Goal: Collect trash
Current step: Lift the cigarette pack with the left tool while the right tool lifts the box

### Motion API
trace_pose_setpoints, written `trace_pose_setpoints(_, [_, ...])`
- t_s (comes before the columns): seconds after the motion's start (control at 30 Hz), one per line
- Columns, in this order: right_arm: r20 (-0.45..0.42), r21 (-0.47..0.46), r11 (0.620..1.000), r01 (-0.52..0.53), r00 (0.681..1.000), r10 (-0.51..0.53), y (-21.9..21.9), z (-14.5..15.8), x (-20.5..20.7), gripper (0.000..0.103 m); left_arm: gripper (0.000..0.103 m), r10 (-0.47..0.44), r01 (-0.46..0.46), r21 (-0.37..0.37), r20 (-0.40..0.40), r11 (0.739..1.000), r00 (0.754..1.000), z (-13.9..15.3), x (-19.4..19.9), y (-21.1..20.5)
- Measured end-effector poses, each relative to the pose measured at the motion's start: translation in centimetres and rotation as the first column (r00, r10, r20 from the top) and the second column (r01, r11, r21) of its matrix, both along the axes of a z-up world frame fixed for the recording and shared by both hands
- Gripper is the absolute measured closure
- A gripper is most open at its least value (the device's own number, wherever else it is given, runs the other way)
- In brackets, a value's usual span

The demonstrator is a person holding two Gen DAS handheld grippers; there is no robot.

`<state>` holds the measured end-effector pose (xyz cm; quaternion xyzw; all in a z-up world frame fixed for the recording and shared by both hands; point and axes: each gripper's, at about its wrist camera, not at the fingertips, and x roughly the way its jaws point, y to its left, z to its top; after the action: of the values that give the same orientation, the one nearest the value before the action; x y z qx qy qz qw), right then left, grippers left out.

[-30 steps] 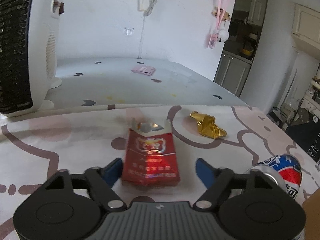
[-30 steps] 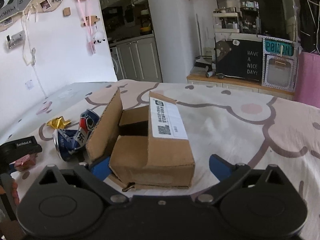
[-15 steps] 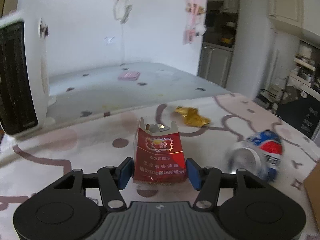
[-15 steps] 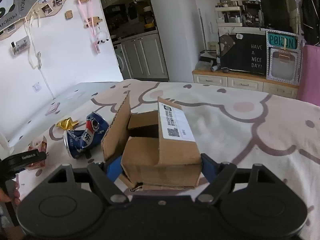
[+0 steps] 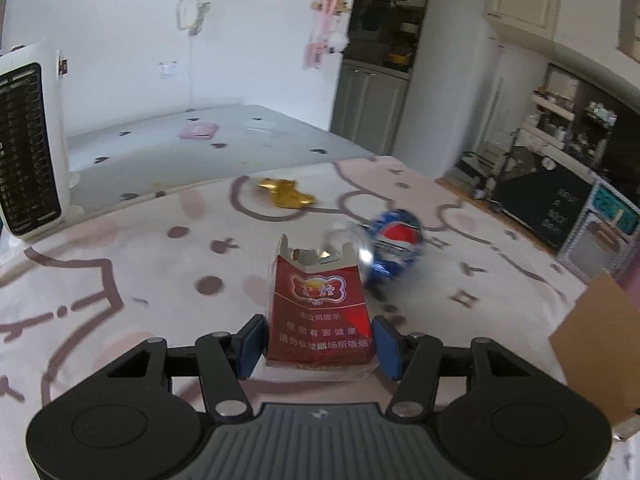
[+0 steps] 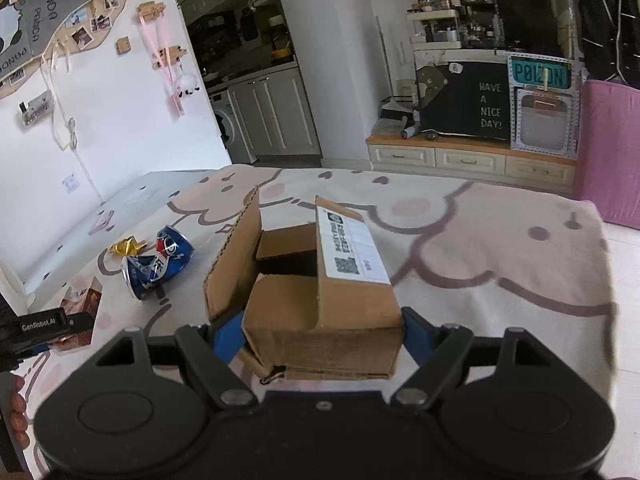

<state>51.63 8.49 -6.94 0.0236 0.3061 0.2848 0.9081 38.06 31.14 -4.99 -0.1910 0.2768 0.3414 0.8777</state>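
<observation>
Left gripper (image 5: 318, 340) pinching red cigarette pack (image 5: 319, 312) above bench; right gripper (image 6: 322, 330) clamped on open cardboard box (image 6: 320, 280). Best to carry pack level over opening, box steadied

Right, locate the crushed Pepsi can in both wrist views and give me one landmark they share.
Left wrist: the Pepsi can lies right of centre, blurred, just behind the red cigarette pack held between the fingers.
Right wrist: the can lies left of centre on the cloth, left of the cardboard box.
Shared landmark: the gold foil wrapper, lying just beyond the can.
</observation>
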Motion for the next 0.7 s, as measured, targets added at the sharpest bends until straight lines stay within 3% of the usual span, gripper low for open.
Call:
trace_pose_setpoints(0.37, [0.013, 0.023, 0.997, 0.079, 0.997, -0.079, -7.9, 1.2, -5.1, 0.023, 0.046, -0.137, 0.138, -0.004, 0.059, 0.990, 0.989, 2.4, -2.4, -8.2])
trace_pose_setpoints(0.7, [0.053, 0.023, 0.976, 0.216, 0.975, -0.217, -16.7, 2.1, -11.4, 0.023, 0.046, -0.323, 0.328, -0.031, 0.102, 0.944, 0.941, 2.9, -4.8, -17.0])
